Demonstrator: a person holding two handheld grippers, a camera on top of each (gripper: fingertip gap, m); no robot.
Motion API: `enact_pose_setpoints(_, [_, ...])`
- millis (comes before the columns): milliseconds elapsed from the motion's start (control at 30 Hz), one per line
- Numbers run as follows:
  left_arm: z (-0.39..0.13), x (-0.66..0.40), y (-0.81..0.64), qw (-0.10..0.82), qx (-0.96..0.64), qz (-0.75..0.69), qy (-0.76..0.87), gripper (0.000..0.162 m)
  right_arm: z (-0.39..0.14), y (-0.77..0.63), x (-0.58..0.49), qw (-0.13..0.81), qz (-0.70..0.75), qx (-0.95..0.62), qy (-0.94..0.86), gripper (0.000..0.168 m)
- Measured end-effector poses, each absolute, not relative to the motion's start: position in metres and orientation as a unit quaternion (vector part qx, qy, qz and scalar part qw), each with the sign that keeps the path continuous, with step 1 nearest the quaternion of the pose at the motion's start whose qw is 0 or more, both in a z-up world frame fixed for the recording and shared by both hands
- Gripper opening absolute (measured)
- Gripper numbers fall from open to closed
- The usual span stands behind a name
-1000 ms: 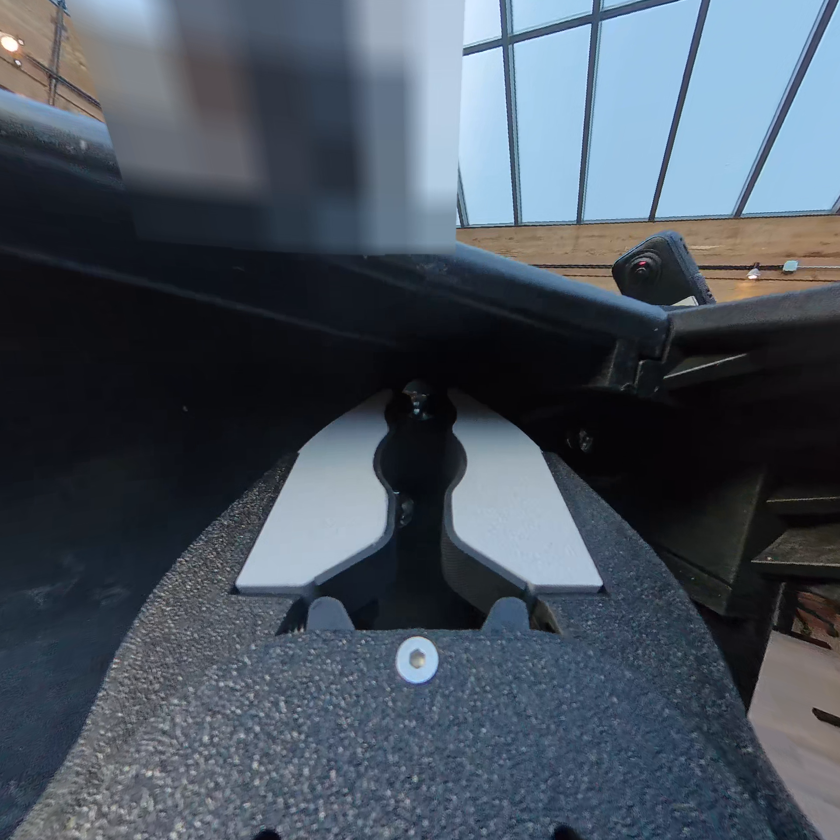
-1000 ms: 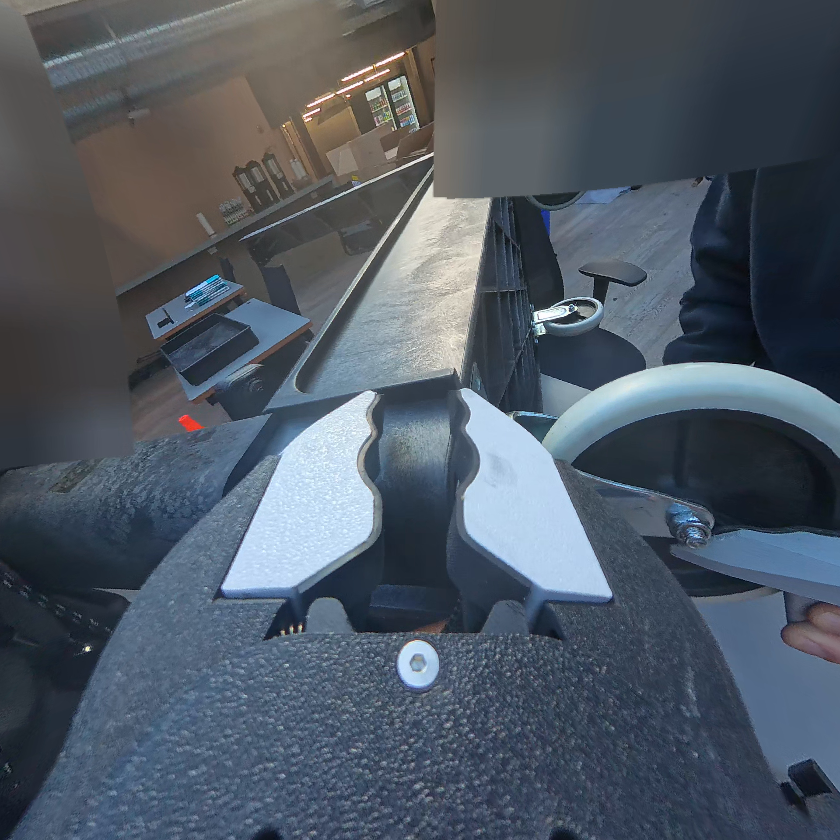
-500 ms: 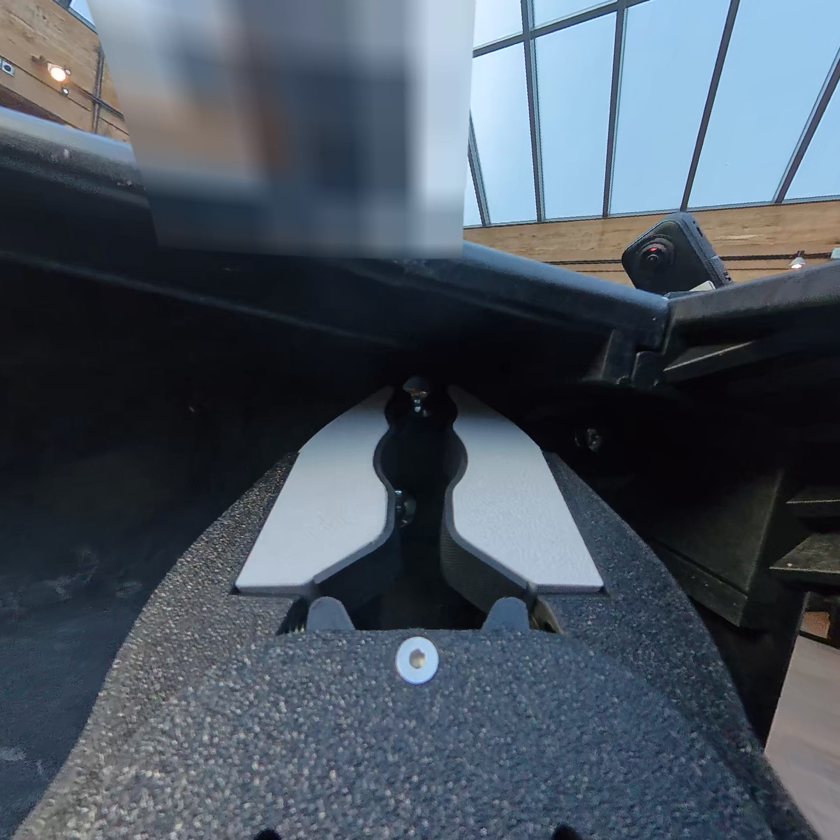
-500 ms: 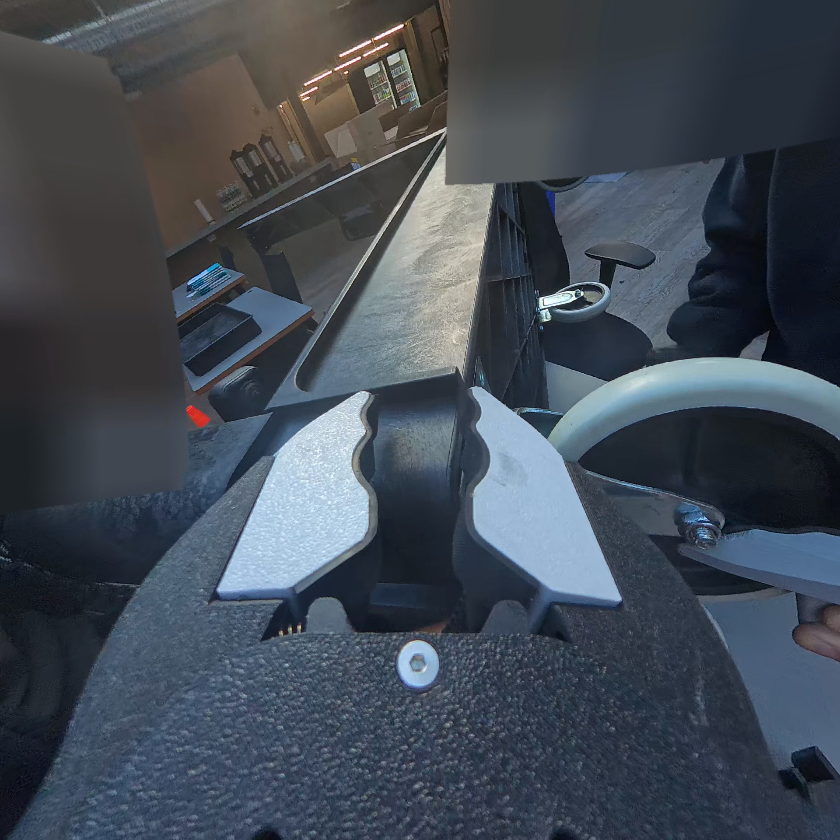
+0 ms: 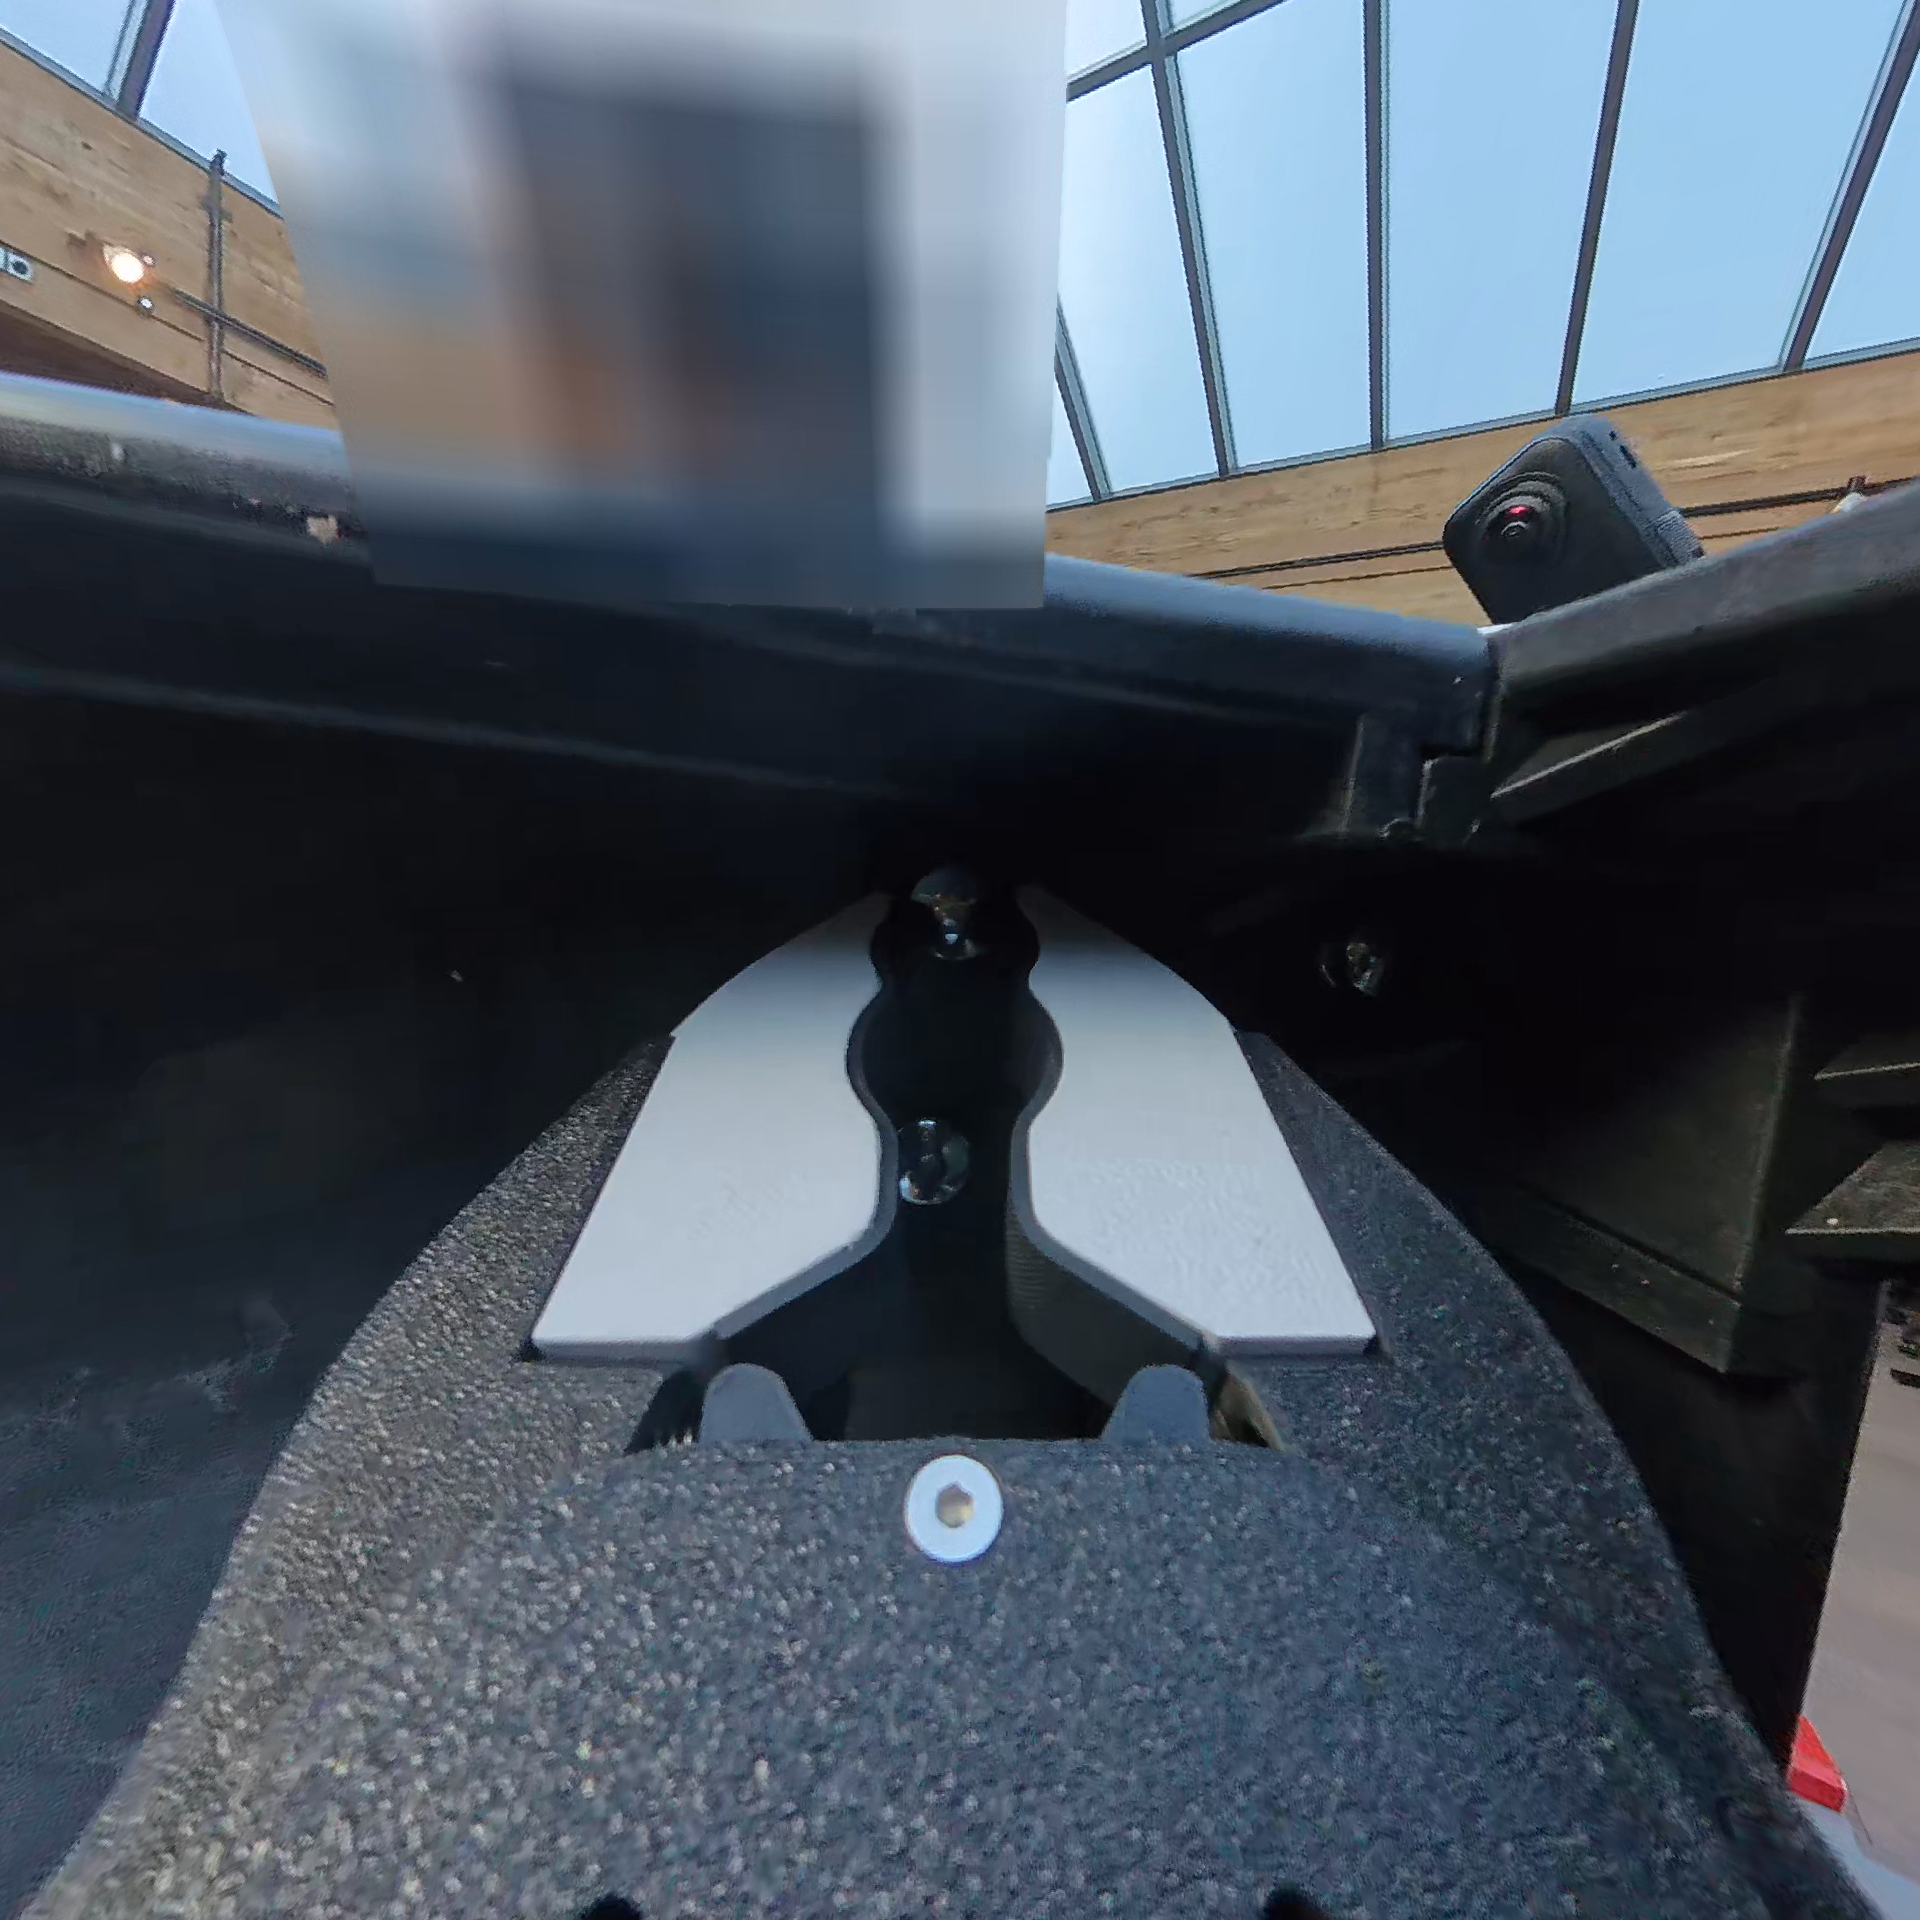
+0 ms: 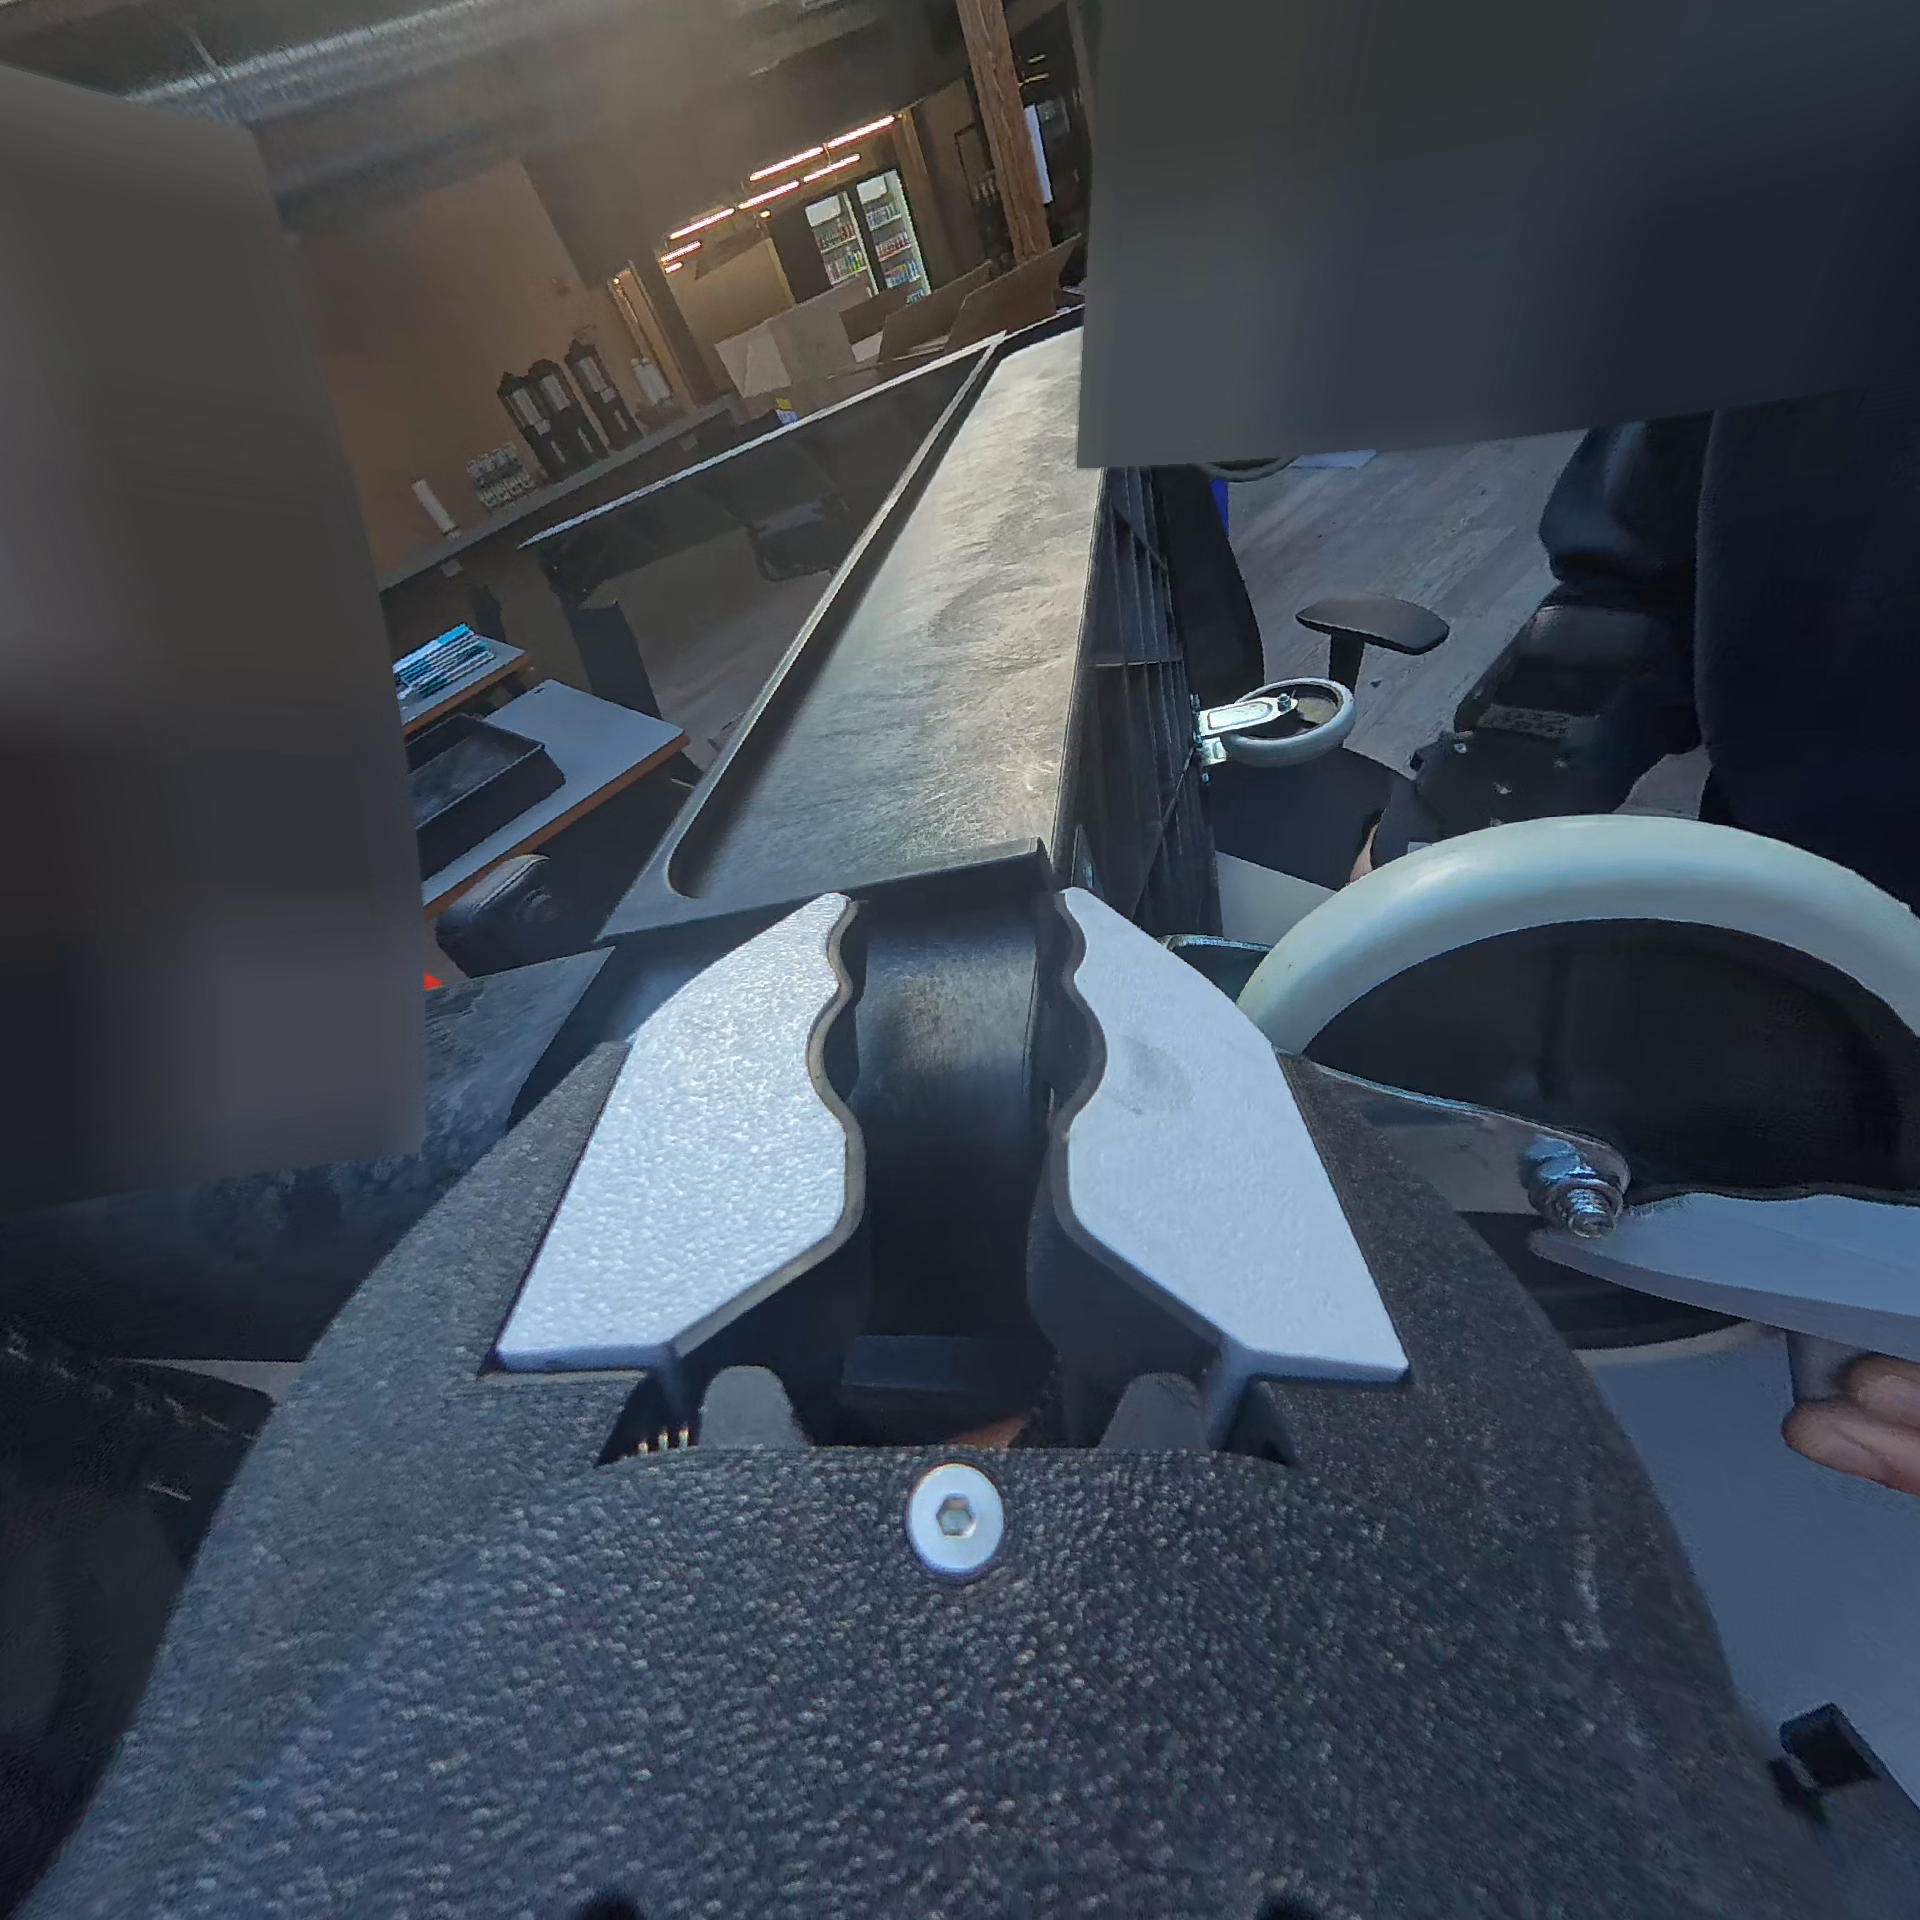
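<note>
My right gripper (image 6: 951,904) is shut on a black upright post (image 6: 940,1091) at the corner of a long black plastic shelf (image 6: 935,665), which runs away from me. A caster wheel with a pale tyre (image 6: 1558,883) sits just right of it. A flat grey tool (image 6: 1714,1257), held by a person's fingers (image 6: 1860,1434), rests at the wheel's nut (image 6: 1569,1184). My left gripper (image 5: 954,904) is shut on a dark black part with two small bolts (image 5: 932,1158), seen from below against black plastic panels (image 5: 520,883).
A black action camera (image 5: 1558,520) pokes over the black rim at upper right, under a glass roof. In the right wrist view a person in dark clothes (image 6: 1808,623), a second caster (image 6: 1288,717), an office chair (image 6: 1371,623) and tables with a black tray (image 6: 478,769) stand around. Tip to tip, the grippers are about 7 centimetres apart.
Both views have shifted slightly while the grips hold. The lower bolt between my left fingers shows more clearly. The hand with the grey tool stays at the wheel nut.
</note>
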State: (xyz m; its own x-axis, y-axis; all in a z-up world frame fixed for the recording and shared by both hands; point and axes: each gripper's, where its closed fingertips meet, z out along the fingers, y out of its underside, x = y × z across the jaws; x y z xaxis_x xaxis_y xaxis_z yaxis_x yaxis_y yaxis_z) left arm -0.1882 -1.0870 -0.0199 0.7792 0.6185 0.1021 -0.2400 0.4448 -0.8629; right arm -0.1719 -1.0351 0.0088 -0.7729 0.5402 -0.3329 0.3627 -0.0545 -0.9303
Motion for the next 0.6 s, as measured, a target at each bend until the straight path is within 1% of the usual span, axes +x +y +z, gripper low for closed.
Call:
enact_pose_setpoints(100, [-0.021, -0.187, -1.088, 0.833, -0.451, 0.244, -0.209, 0.019, 0.009, -1.035, -0.171, 0.069, 0.648, -0.328, -0.684, 0.033])
enact_pose_setpoints(133, [-0.021, -0.188, -1.09, 0.834, -0.448, 0.24, -0.214, 0.024, 0.009, -1.035, -0.172, 0.068, 0.648, -0.328, -0.684, 0.033])
enact_pose_setpoints(200, [-0.02, -0.185, -1.096, 0.845, -0.433, 0.229, -0.213, 0.029, 0.009, -1.035, -0.172, 0.067, 0.648, -0.328, -0.684, 0.033])
enact_pose_setpoints(267, [-0.018, -0.182, -1.102, 0.851, -0.423, 0.229, -0.21, 0.029, 0.009, -1.036, -0.171, 0.067, 0.648, -0.328, -0.684, 0.033])
enact_pose_setpoints(333, [-0.019, -0.179, -1.105, 0.852, -0.423, 0.233, -0.203, 0.02, 0.009, -1.036, -0.171, 0.067, 0.648, -0.328, -0.684, 0.033])
enact_pose_setpoints(467, [-0.02, -0.176, -1.099, 0.85, -0.433, 0.227, -0.196, 0.011, 0.009, -1.036, -0.172, 0.066, 0.648, -0.328, -0.684, 0.033])
enact_pose_setpoints(533, [-0.02, -0.179, -1.095, 0.844, -0.441, 0.227, -0.203, 0.001, 0.009, -1.036, -0.172, 0.065, 0.649, -0.328, -0.684, 0.033])
enact_pose_setpoints(600, [-0.018, -0.182, -1.096, 0.847, -0.433, 0.227, -0.209, 0.0, 0.009, -1.035, -0.172, 0.066, 0.649, -0.329, -0.683, 0.032])
